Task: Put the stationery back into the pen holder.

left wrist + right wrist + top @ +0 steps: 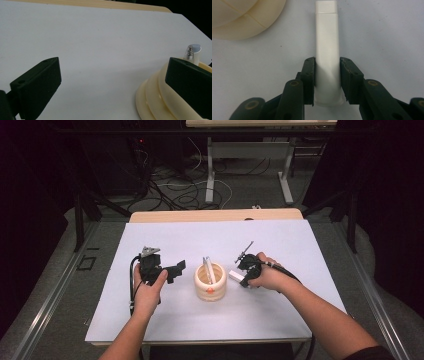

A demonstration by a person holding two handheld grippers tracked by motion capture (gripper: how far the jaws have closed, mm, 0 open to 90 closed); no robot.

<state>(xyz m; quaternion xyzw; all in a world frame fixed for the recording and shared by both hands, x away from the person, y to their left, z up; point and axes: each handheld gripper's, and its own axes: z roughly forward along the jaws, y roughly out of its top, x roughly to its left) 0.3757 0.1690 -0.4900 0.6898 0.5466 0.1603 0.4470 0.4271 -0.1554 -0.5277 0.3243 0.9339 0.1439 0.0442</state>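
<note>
Your right gripper (327,75) pinches the white stick (326,50) flat on the table, just right of the holder (210,282). Two items already stand inside; this one's left. Left gripper (112,82) gapes, empty.

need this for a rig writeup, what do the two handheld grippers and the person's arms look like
Both the left gripper and right gripper are black with blocky ribbed jaws; a black cable trails from each. The left carries a grey three-cornered plate. Forearms bare; a dark sleeve edge at the right elbow.
</note>
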